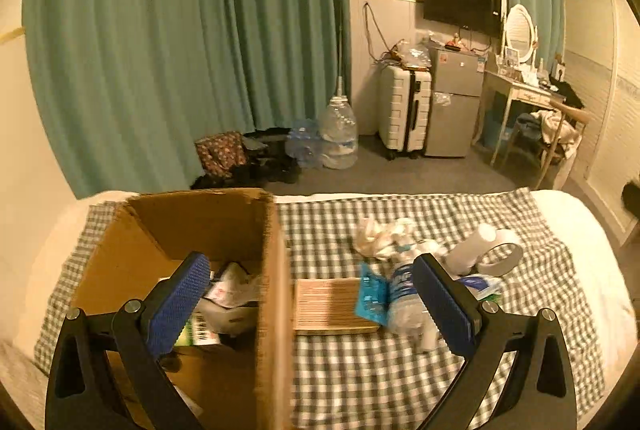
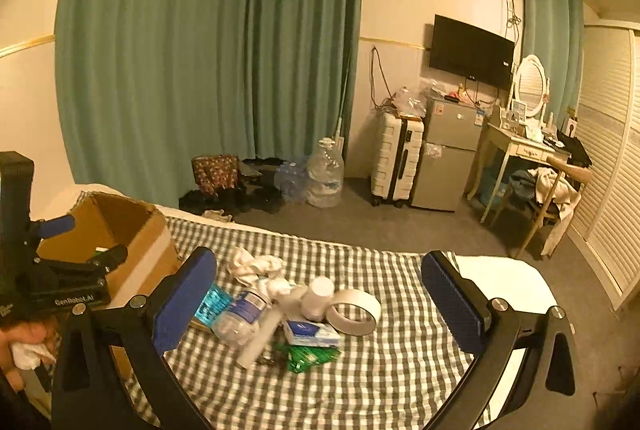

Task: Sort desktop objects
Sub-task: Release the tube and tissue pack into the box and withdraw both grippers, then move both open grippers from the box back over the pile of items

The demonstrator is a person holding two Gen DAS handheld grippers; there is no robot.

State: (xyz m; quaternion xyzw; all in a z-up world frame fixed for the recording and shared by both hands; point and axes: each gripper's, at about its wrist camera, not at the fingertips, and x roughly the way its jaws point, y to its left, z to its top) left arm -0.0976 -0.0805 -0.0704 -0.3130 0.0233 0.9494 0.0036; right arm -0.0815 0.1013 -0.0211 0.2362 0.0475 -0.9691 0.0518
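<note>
A cardboard box (image 1: 208, 226) stands at the left of the checked cloth (image 1: 400, 382) and holds several packets (image 1: 228, 290). My left gripper (image 1: 312, 304) is open and empty, astride the box's right wall. Right of the box lie a wooden block (image 1: 326, 304), a blue packet (image 1: 372, 296), a crushed plastic bottle (image 1: 404, 304), crumpled tissue (image 1: 380, 236), a white bottle (image 1: 470, 248) and a tape roll (image 1: 502, 254). My right gripper (image 2: 320, 304) is open and empty above the pile: tape roll (image 2: 354, 312), white bottle (image 2: 318, 298), crushed bottle (image 2: 240, 318), green packet (image 2: 310, 356). The left gripper (image 2: 76, 242) shows over the box (image 2: 132, 230).
The cloth covers a bed with white edges (image 2: 508, 282). Beyond it are green curtains (image 2: 208, 42), water jugs (image 2: 324, 178), a white suitcase (image 2: 396, 162), a small fridge (image 2: 446, 158) and a dressing table (image 2: 524, 150) with a chair.
</note>
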